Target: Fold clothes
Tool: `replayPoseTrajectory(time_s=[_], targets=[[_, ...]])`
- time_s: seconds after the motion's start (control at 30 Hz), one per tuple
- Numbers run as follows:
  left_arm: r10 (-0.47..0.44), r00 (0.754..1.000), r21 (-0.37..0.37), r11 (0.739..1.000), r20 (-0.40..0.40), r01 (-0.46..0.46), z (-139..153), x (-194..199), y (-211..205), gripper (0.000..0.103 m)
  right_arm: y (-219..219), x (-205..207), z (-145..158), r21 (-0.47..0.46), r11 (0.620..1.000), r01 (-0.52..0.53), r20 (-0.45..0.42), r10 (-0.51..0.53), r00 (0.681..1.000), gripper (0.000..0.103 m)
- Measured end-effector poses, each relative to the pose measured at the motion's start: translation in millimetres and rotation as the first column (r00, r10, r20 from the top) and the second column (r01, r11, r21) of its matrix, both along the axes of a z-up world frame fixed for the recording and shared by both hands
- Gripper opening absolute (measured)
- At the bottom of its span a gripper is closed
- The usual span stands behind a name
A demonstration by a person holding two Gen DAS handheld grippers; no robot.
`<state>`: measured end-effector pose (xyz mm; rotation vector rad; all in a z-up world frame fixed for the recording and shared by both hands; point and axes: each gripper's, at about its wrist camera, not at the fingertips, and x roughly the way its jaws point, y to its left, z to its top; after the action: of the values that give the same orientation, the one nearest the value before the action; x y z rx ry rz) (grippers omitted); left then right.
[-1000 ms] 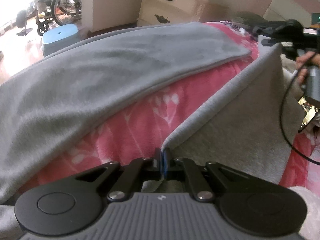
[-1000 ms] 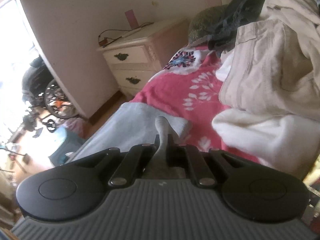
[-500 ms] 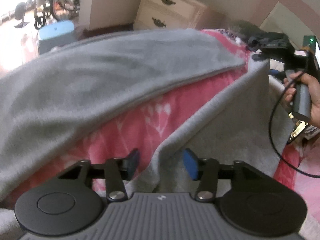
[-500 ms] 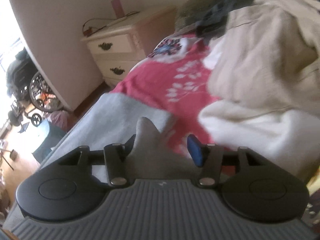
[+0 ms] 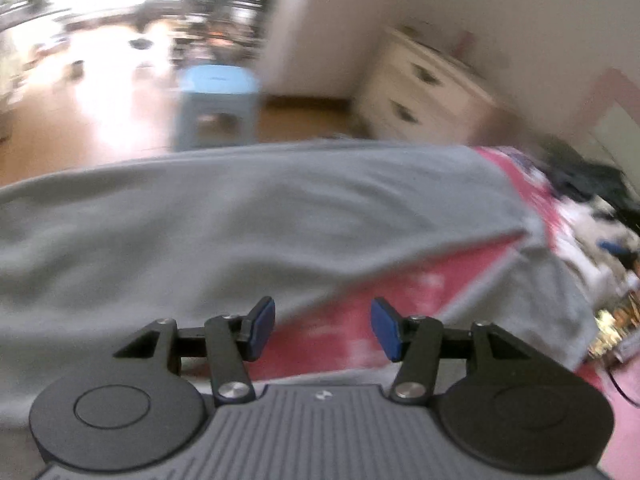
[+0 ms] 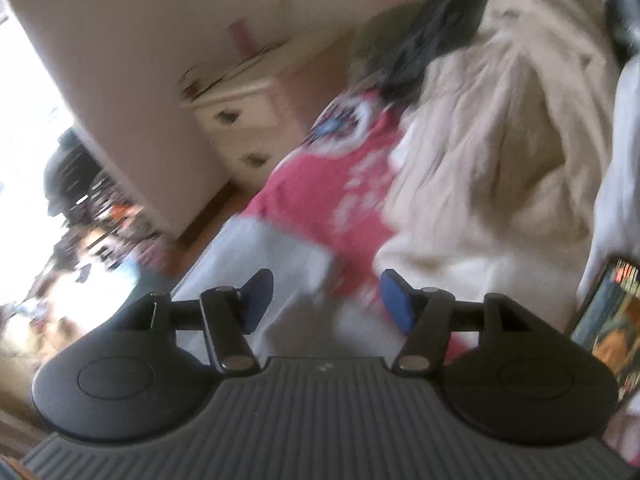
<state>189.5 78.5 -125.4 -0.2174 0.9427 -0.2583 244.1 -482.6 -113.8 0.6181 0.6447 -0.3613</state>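
1. Your grey garment (image 5: 248,216) lies spread across the bed, over the pink floral bedspread (image 5: 400,288); a second grey panel (image 5: 548,296) of it slopes down on the right side of the left wrist view. The frames are blurred, so I cannot tell what kind of garment it is.
2. Expect it to be soft, limp and light, with a fleecy nap: it should drape and sag, not hold a crease on its own. It is not fragile, and it probably won't slip from rubber pads.
3. Take hold at a hemmed edge or corner, where the cloth is doubled, and pinch one layer only.
4. Your left gripper (image 5: 322,328) has its jaws parted with nothing between them, only bedspread beyond.
5. Your right gripper (image 6: 326,300) has jaws opening, also empty; the grey cloth (image 6: 260,256) lies below them.
6. No containers show. A loose heap of beige and white clothes (image 6: 500,148) sits on the bed to the right, unsorted.
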Motion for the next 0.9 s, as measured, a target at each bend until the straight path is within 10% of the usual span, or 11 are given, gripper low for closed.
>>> replayPoseTrajectory(time_s=[0.1, 0.17, 0.3, 0.5, 0.7, 0.8, 0.9], targets=[[0.064, 0.998, 0.050, 0.997, -0.017, -0.063, 1.4, -20.6, 38.6, 0.053, 30.7, -1.6, 0.0, 0.052, 0.971, -0.232, -0.036, 0.234, 0.972, 0.059], [0.081, 0.996, 0.087, 0.993, -0.027, -0.078, -0.1, -33.0, 52.4, 0.052, 65.6, 3.4, 1.0, 0.042, 0.899, -0.436, -0.074, 0.438, 0.896, 0.059], [0.046, 0.999, 0.163, 0.986, -0.028, -0.041, -6.4, -52.2, 50.6, 0.052, 170.5, 6.0, 1.4, -0.072, 0.524, -0.849, -0.189, 0.828, 0.528, 0.059], [-0.069, 0.997, 0.307, 0.949, -0.022, 0.072, -29.6, -62.3, 8.8, 0.052, 312.1, -24.9, -20.7, -0.169, -0.019, -0.985, -0.321, 0.946, 0.037, 0.059], [-0.021, 1.000, 0.341, 0.940, -0.011, 0.023, -48.7, -59.2, 9.0, 0.048, 382.6, -31.2, -65.4, -0.164, -0.235, -0.958, -0.498, 0.858, -0.125, 0.045], [-0.017, 1.000, 0.327, 0.945, 0.004, 0.015, -48.6, -59.5, 12.4, 0.046, 381.7, -12.5, -82.4, -0.086, -0.194, -0.977, -0.520, 0.846, -0.122, 0.015], [-0.014, 1.000, 0.301, 0.954, 0.019, 0.008, -49.0, -62.3, 16.9, 0.046, 368.4, 9.1, -73.3, -0.073, -0.063, -0.995, -0.455, 0.890, -0.023, 0.004]])
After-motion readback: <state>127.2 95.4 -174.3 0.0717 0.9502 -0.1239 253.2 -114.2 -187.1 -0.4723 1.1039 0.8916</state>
